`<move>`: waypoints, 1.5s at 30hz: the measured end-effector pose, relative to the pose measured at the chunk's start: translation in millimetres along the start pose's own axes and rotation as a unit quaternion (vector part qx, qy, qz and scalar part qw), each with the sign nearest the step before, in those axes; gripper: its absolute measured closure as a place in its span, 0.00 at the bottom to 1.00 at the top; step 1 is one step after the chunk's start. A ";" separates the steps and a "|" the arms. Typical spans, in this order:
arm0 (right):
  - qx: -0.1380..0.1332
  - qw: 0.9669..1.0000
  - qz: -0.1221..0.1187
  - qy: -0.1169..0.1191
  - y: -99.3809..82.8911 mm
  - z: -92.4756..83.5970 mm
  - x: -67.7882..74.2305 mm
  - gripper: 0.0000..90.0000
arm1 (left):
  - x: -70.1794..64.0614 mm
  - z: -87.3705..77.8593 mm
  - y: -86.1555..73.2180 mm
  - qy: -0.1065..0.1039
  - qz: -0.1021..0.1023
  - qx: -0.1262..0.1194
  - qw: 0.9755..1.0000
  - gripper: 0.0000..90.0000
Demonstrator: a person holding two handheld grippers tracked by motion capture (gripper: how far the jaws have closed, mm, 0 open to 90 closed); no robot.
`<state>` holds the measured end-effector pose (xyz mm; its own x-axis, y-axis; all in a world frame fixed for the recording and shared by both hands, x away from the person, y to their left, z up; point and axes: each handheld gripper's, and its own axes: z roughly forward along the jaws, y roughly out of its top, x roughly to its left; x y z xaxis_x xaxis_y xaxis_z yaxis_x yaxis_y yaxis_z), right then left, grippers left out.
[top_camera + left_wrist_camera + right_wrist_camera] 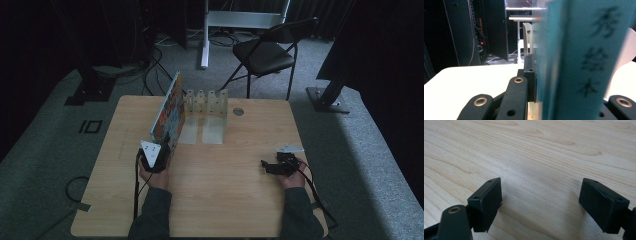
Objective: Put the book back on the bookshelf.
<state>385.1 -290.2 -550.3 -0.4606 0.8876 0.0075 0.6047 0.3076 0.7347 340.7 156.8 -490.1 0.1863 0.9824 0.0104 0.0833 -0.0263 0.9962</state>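
Note:
A thin picture book (169,112) with a colourful cover stands upright on edge on the wooden table (225,200), left of centre. My left gripper (156,155) is shut on its near end. In the left gripper view the teal spine (584,60) with dark printed characters stands between the jaws, and the left pad (530,75) presses against it. The far end of the book reaches a clear plastic book rack (207,102) with several upright dividers. My right gripper (267,167) rests low at the table's right side. It is open (544,202), with bare wood between its jaws.
A round grommet (238,111) sits in the tabletop right of the rack. Beyond the table stand a black folding chair (265,52) and a white stand post (205,35). Cables lie on the grey carpet at the left.

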 end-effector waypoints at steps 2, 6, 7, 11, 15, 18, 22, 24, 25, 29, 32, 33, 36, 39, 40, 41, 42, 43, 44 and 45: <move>0.000 1.000 0.000 0.000 0.0 0.0 0.0 0.20 | -0.2 0.1 -0.2 0.000 0.004 -0.001 1.000 0.88; 0.000 1.000 0.000 0.000 0.0 0.0 0.1 0.20 | -0.2 -0.2 -0.8 -0.004 0.006 -0.004 1.000 0.87; 0.000 1.000 0.000 0.000 0.0 0.0 0.0 0.20 | 0.0 -0.3 -0.9 -0.006 0.005 -0.005 1.000 0.85; 0.000 1.000 0.000 0.000 0.0 0.0 0.0 0.20 | 1.1 -0.9 -1.7 -0.007 0.002 -0.008 1.000 0.83; 0.000 1.000 0.000 0.000 0.0 0.0 0.1 0.20 | 2.6 -1.7 -3.1 -0.009 0.006 -0.006 1.000 0.79; 0.000 1.000 0.000 0.000 0.0 0.0 0.0 0.20 | 3.5 -2.3 -3.7 -0.010 0.003 -0.009 1.000 0.76; 0.000 1.000 0.000 0.000 0.0 0.0 0.0 0.20 | 5.5 -3.8 -3.3 -0.008 0.002 -0.011 1.000 0.74; 0.000 1.000 0.000 0.000 0.0 0.0 0.1 0.20 | 6.4 -4.3 -3.2 -0.007 0.003 -0.011 1.000 0.73; 0.000 1.000 0.000 0.000 0.0 0.0 0.1 0.20 | 6.9 -4.6 -3.1 -0.007 0.004 -0.011 1.000 0.73; 0.000 1.000 0.000 0.000 0.0 0.0 0.1 0.20 | 7.7 -7.2 -2.5 -0.011 0.009 -0.013 1.000 0.69; 0.000 1.000 0.000 0.000 0.0 0.0 0.0 0.20 | 9.9 -11.2 -1.6 -0.017 0.010 -0.016 1.000 0.65; 0.000 1.000 0.000 0.000 0.0 0.0 0.0 0.20 | 9.9 -11.2 -1.6 -0.017 0.010 -0.016 1.000 0.63; 0.000 1.000 0.000 0.000 0.0 0.0 0.1 0.20 | 17.5 -15.7 -0.1 -0.028 -0.013 -0.014 0.999 0.58; 0.000 1.000 0.000 0.000 0.0 0.0 0.1 0.20 | 21.4 -18.8 1.1 -0.039 -0.018 -0.013 0.999 0.55; 0.000 1.000 0.000 0.000 0.0 0.0 0.0 0.20 | 22.3 -19.9 1.4 -0.043 -0.018 -0.012 0.999 0.54; 0.000 1.000 0.000 0.000 0.0 0.0 0.0 0.20 | 23.1 -20.9 1.6 -0.047 -0.018 -0.010 0.999 0.54; 0.000 1.000 0.000 0.000 0.0 0.0 0.1 0.20 | 23.4 -21.9 1.8 -0.048 -0.016 -0.009 0.999 0.53; 0.000 1.000 0.000 0.000 0.0 0.0 0.1 0.20 | 23.3 -22.8 2.0 -0.049 -0.015 -0.007 0.999 0.52; 0.000 1.000 0.000 0.000 0.0 0.0 0.1 0.20 | 23.3 -23.6 2.3 -0.053 -0.014 -0.007 0.998 0.52; 0.000 1.000 0.000 0.000 0.0 0.0 0.1 0.20 | 23.3 -23.6 2.3 -0.053 -0.014 -0.007 0.998 0.52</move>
<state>385.0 -290.1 -550.3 -0.4613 0.8872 0.0075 0.6044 0.3080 0.7347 322.1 184.0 -485.5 0.2861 0.9579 -0.0259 0.0771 0.0039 0.9970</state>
